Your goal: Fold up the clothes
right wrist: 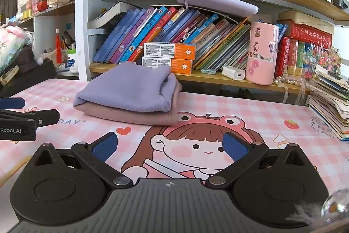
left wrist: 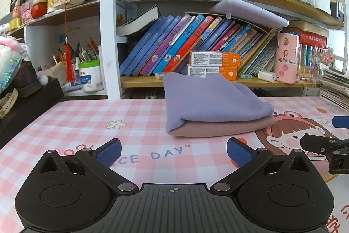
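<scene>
A folded purple cloth (left wrist: 209, 99) lies on top of a folded pink cloth (left wrist: 220, 127), stacked on the pink checked desk mat (left wrist: 87, 119) near the bookshelf. My left gripper (left wrist: 173, 153) is open and holds nothing, a short way in front of the stack. In the right wrist view the same purple cloth (right wrist: 128, 87) over the pink cloth (right wrist: 130, 116) sits ahead and to the left. My right gripper (right wrist: 169, 146) is open and holds nothing, above the cartoon girl print. Each gripper shows at the edge of the other's view, the right gripper (left wrist: 322, 141) and the left gripper (right wrist: 26, 115).
A bookshelf (left wrist: 218, 82) full of books stands just behind the stack, with two orange boxes (left wrist: 214, 64) and a pink canister (right wrist: 261, 54) on its lowest board. A pile of books (right wrist: 331, 102) sits at the mat's right edge. A black box (left wrist: 26, 108) borders the left.
</scene>
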